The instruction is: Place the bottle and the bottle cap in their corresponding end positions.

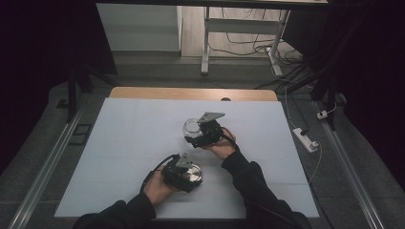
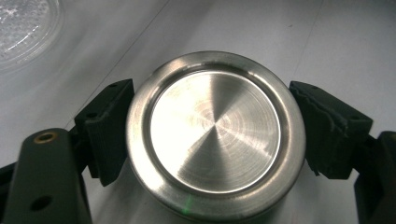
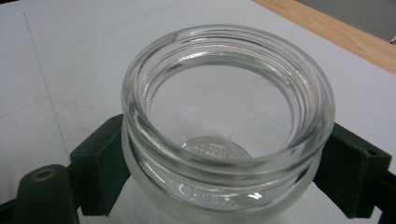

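Observation:
A round brushed-steel lid (image 2: 215, 133) lies flat side up between the pads (image 2: 109, 126) of my left gripper (image 2: 215, 186), which is shut on its rim. In the high view that lid (image 1: 193, 174) sits low over the white sheet near the front, in my left gripper (image 1: 190, 177). An open-mouthed clear glass jar (image 3: 140, 116) stands upright on the sheet, with my right gripper (image 3: 229, 186) shut on its body below the neck. In the high view the jar (image 1: 191, 127) is at mid-table and my right gripper (image 1: 196, 138) holds it from the near side.
A white sheet (image 1: 129, 138) covers the table, with a wooden strip (image 1: 191, 93) bare along the far edge. A clear glass piece (image 2: 23, 28) shows at the top left of the left gripper view. A power strip (image 1: 305, 138) and cables lie on the floor at the right.

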Available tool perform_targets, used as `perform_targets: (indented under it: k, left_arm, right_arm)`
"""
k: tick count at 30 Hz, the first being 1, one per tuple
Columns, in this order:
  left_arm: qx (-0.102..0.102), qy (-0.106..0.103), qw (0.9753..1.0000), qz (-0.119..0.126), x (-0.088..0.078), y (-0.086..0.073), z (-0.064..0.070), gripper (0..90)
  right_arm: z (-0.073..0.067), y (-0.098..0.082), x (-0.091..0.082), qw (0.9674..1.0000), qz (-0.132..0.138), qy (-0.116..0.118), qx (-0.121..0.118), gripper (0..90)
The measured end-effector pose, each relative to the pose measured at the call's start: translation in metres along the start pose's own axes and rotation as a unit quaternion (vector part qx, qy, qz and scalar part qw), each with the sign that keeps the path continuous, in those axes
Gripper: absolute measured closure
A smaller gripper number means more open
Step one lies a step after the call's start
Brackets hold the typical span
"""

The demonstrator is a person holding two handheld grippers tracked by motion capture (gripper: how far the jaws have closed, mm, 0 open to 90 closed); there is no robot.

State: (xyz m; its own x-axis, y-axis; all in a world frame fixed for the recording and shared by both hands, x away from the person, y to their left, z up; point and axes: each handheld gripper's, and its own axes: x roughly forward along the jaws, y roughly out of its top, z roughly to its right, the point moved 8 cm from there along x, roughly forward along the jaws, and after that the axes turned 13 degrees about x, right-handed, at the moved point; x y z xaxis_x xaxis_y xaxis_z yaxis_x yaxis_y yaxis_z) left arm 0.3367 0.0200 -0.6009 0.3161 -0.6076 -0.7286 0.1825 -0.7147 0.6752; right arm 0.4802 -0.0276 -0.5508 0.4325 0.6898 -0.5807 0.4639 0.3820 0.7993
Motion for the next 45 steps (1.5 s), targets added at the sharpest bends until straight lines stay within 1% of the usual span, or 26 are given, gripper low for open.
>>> perform_targets:
  k: [2, 8, 9, 12, 14, 17, 20, 24, 27, 31, 33, 35, 40, 45]
  left_arm:
    - [-0.001, 0.0, 1.0, 0.0, 0.0, 0.0, 0.0, 19.5]
    - [-0.005, -0.008, 1.0, 0.003, 0.0, 0.0, 0.0, 17.9]
    - [-0.005, -0.01, 0.9999, 0.004, 0.0, 0.0, 0.0, 17.2]
    - [-0.007, -0.011, 0.9999, 0.003, 0.0, 0.0, -0.001, 13.4]
    - [-0.011, -0.014, 0.9998, 0.009, 0.0, 0.001, -0.001, 11.8]
    - [-0.021, -0.019, 0.9994, 0.018, -0.002, 0.002, -0.001, 9.9]
    - [-0.026, -0.019, 0.9992, 0.023, -0.003, 0.003, -0.001, 8.6]
    - [-0.027, -0.022, 0.9989, 0.03, -0.007, 0.004, -0.001, 6.7]
    - [-0.03, -0.022, 0.9986, 0.037, -0.011, 0.004, -0.002, 5.7]
    - [-0.039, -0.029, 0.9977, 0.047, -0.019, 0.003, -0.004, 4.6]
    - [-0.043, -0.03, 0.9973, 0.051, -0.023, 0.002, -0.005, 4.4]
    - [-0.049, -0.035, 0.9965, 0.058, -0.027, 0.001, -0.006, 4.0]
    - [-0.056, -0.044, 0.9955, 0.063, -0.035, -0.002, -0.007, 3.0]
    - [-0.059, -0.042, 0.9949, 0.071, -0.045, -0.004, -0.008, 0.8]
  right_arm:
    - [0.0, 0.0, 0.0, 1.0, 0.004, 0.0, 0.002, 13.9]
    - [0.0, 0.0, 0.0, 0.9999, -0.008, -0.001, 0.013, 13.2]
    - [0.0, 0.0, -0.001, 0.9999, -0.008, 0.002, 0.014, 12.3]
    - [-0.001, 0.001, -0.002, 0.9992, -0.011, 0.019, 0.032, 8.5]
    - [-0.001, 0.002, -0.003, 0.9993, -0.007, 0.021, 0.031, 6.9]
    - [-0.001, 0.004, -0.005, 0.9993, -0.004, 0.02, 0.03, 3.9]
    - [-0.002, 0.005, -0.006, 0.9993, -0.004, 0.021, 0.029, 2.5]
    - [-0.002, 0.005, -0.009, 0.9994, -0.003, 0.021, 0.028, 1.0]
    - [-0.002, 0.007, -0.013, 0.9993, 0.0, 0.022, 0.03, 0.7]
    - [-0.002, 0.009, -0.019, 0.9993, 0.006, 0.02, 0.031, 0.6]
    - [-0.003, 0.008, -0.021, 0.9993, 0.006, 0.02, 0.03, 0.6]
    - [-0.003, 0.008, -0.022, 0.9994, 0.005, 0.018, 0.029, 0.0]
    - [-0.007, 0.006, -0.026, 0.9994, 0.004, 0.022, 0.025, 0.0]
    - [-0.009, 0.005, -0.031, 0.9996, 0.008, 0.018, 0.022, 0.0]
